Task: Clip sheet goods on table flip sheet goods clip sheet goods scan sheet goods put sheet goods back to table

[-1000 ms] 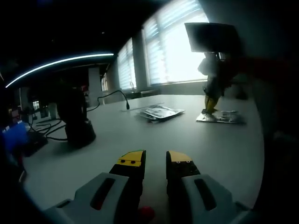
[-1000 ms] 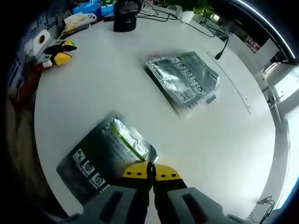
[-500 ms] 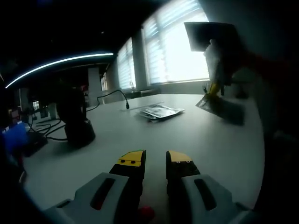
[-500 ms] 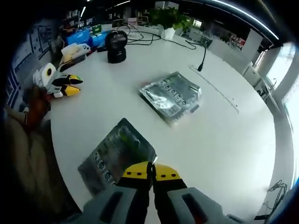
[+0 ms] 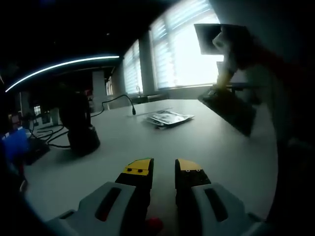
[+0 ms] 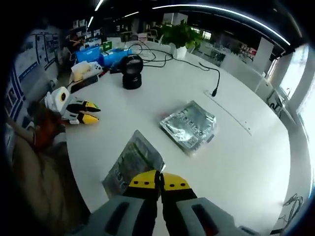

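The right tool (image 6: 160, 183) has its jaws pinched together on the near edge of a silver sheet pouch (image 6: 133, 162), which hangs clear of the white counter (image 6: 246, 162); in the left gripper view the same pouch (image 5: 231, 108) shows dark against the window, tilted and off the surface. The left tool (image 5: 164, 172) rests low over the counter with a plain gap between its jaws and nothing in them; it lies well to the scanner's side of the lifted pouch. A stack of like pouches (image 6: 189, 127) lies flat on the counter between the lifted pouch and the gooseneck microphone (image 6: 214, 81); the black scanner (image 6: 131, 71) stands beyond the stack, well apart from it, with cables behind.

By my reading the step in hand is the lift after the clip, either the flip or the carry toward scanning; which face of the pouch bears the code I cannot tell. The next move seems to call for turning the pouch so its printed face meets the scanner, keeping the pinch firm, since a thin foil edge could slip.
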Demonstrator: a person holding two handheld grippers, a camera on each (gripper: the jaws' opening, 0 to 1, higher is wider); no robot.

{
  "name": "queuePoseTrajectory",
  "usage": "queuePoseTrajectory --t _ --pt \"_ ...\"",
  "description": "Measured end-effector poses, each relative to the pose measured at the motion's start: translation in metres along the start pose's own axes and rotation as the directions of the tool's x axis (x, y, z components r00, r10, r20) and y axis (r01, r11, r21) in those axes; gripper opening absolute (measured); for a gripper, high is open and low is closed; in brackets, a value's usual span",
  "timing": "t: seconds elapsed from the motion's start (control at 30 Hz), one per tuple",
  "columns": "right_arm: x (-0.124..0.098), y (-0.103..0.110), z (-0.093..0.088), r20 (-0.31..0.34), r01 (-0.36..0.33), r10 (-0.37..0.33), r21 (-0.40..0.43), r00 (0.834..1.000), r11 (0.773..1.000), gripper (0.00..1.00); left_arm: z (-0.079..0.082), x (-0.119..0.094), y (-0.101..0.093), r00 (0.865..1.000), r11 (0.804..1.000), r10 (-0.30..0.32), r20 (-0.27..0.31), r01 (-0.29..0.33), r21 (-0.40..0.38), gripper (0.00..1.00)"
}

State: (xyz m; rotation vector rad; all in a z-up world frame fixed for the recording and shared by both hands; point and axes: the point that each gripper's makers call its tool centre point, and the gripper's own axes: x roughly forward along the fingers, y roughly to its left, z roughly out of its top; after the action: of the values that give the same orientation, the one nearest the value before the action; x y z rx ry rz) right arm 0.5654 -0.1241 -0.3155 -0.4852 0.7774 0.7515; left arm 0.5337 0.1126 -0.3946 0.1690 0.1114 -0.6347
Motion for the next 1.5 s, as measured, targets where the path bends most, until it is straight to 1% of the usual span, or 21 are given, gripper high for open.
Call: queuePoseTrajectory --t 0.23,0.3,0.43,0.47,0.53,0.67,0.8,0.97,1.13,1.2,1.3,1.43,1.5 --pt "-0.005 0.009 0.022 0.067 -0.027 0.026 0.011 0.997 1.0 0.0 0.0 0.0 0.0 1.0 1.0 0.0 0.001 0.0 -0.001 0.1" --pt "-0.006 0.013 0.031 0.097 -0.044 0.042 0.022 0.994 0.999 0.0 0.0 0.0 0.0 1.0 1.0 -0.001 0.001 0.001 0.0 0.1" --pt "-0.007 0.019 0.046 0.149 -0.056 0.051 0.032 0.988 0.998 0.0 0.0 -0.001 0.0 1.0 1.0 0.001 0.002 -0.001 -0.002 0.1" --pt "-0.008 0.021 0.05 0.164 -0.057 0.049 0.041 0.985 0.998 0.0 0.0 0.0 0.0 1.0 1.0 0.001 0.002 -0.001 -0.002 0.1" --pt "-0.009 0.022 0.056 0.183 -0.032 0.028 0.02 0.983 0.999 0.0 0.001 -0.001 0.0 1.0 1.0 -0.001 0.004 0.001 -0.002 0.1" --pt "-0.007 0.021 0.064 0.187 0.001 -0.003 0.013 0.982 1.0 0.0 0.0 0.0 0.001 1.0 1.0 0.001 0.003 -0.001 0.0 0.1" --pt "-0.006 0.019 0.074 0.213 0.002 -0.008 0.031 0.977 1.0 0.0 0.0 0.0 0.001 1.0 1.0 0.002 0.003 -0.002 0.001 0.1" --pt "-0.002 0.023 0.086 0.233 0.025 -0.028 0.018 0.972 1.0 0.0 0.0 0.0 0.001 1.0 1.0 0.002 0.004 -0.002 -0.001 0.1" --pt "0.004 0.028 0.098 0.251 0.026 -0.029 0.017 0.968 1.0 0.0 0.001 0.001 0.002 1.0 1.0 0.001 0.005 -0.001 -0.002 0.1" --pt "0.005 0.03 0.104 0.266 0.029 -0.035 0.029 0.963 0.999 0.0 0.001 0.001 0.002 1.0 1.0 0.0 0.006 0.0 -0.003 0.1" --pt "0.009 0.033 0.11 0.283 0.035 -0.041 0.023 0.958 0.999 0.0 0.001 0.001 0.002 1.0 1.0 0.001 0.007 -0.001 -0.002 0.1" --pt "0.015 0.026 0.12 0.295 0.063 -0.068 0.026 0.953 0.998 0.0 0.0 0.001 0.002 1.0 1.0 0.009 0.002 -0.009 0.014 0.1" --pt "0.017 0.023 0.124 0.3 0.066 -0.073 0.031 0.951 0.997 0.0 0.0 0.002 0.002 1.0 1.0 0.01 0.001 -0.01 0.02 0.1"
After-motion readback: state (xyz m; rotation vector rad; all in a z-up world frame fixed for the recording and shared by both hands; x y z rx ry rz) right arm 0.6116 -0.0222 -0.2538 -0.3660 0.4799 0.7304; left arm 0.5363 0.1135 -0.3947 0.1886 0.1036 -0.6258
